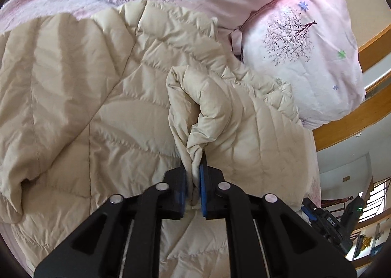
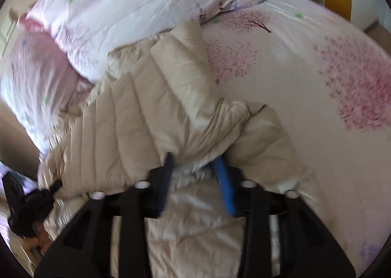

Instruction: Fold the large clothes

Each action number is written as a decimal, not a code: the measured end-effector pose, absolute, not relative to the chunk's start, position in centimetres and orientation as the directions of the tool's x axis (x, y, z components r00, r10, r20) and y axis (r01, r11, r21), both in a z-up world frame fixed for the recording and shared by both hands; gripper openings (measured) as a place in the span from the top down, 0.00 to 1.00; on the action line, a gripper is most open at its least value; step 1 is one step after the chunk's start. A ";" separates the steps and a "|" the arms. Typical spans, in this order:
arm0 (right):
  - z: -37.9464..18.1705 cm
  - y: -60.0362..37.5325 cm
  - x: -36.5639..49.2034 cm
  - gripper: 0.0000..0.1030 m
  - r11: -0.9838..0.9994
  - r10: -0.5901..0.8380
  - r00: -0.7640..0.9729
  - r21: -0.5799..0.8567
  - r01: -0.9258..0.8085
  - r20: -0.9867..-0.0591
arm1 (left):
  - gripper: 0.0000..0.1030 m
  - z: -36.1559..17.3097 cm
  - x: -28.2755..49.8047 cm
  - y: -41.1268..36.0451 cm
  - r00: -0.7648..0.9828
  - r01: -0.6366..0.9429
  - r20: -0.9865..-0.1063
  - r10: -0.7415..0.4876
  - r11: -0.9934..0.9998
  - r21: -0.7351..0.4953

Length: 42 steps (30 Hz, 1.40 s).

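Left gripper (image 1: 194, 181) is pinching a bunched cuff of the beige down jacket (image 1: 97, 97), likely lifting it to fold | right gripper (image 2: 195, 180) is straddling a jacket edge, jaws partly apart, grip unclear | jacket is spreading ahead across the pink bedsheet (image 2: 305, 107) | pillows (image 1: 305, 58) are crowding beyond; bare sheet rightward is offering room

The quilted jacket (image 1: 97, 97) lies on the bedsheet (image 2: 305, 97), with pillows (image 1: 305, 58) just behind it.
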State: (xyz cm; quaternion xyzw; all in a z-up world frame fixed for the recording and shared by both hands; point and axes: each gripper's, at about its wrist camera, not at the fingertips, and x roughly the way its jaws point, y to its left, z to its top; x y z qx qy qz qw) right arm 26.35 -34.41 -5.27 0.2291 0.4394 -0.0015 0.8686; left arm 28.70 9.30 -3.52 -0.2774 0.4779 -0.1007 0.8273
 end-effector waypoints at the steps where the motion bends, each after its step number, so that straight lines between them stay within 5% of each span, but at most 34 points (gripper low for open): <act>1: -4.4 -33.7 25.9 0.58 0.909 0.189 0.608 0.371 0.189 -0.771 | 0.87 -3.5 28.5 9.4 0.520 -0.101 -0.737 -0.431 0.826 -0.555; 5: -1.1 -29.6 25.1 0.64 0.938 0.268 0.620 0.347 0.008 -0.738 | 0.76 -2.6 27.3 10.0 0.518 -0.086 -0.727 -0.449 0.819 -0.567; 10: -0.2 -21.8 26.8 0.71 0.919 0.394 0.561 0.321 -0.229 -0.728 | 0.45 0.3 22.4 12.5 0.625 -0.045 -0.664 -0.411 0.829 -0.557; 12: -1.0 -17.9 27.9 0.72 0.908 0.411 0.524 0.289 -0.302 -0.746 | 0.42 1.1 20.3 14.1 0.655 -0.047 -0.644 -0.395 0.830 -0.556; 22: -4.6 -8.4 30.5 0.68 0.914 0.291 0.459 0.101 -0.394 -0.839 | 0.40 -0.1 9.5 25.5 0.701 -0.269 -0.672 -0.238 0.785 -0.558; 26: -2.5 -11.2 29.4 0.38 0.887 0.437 0.432 0.297 -0.355 -0.789 | 0.40 -1.4 5.8 30.0 0.731 -0.376 -0.658 -0.182 0.697 -0.611; 42: -0.6 -14.3 26.2 0.35 0.807 0.587 0.362 0.485 -0.338 -0.724 | 0.41 -5.3 3.2 36.4 0.819 -0.525 -0.568 -0.083 0.292 -0.799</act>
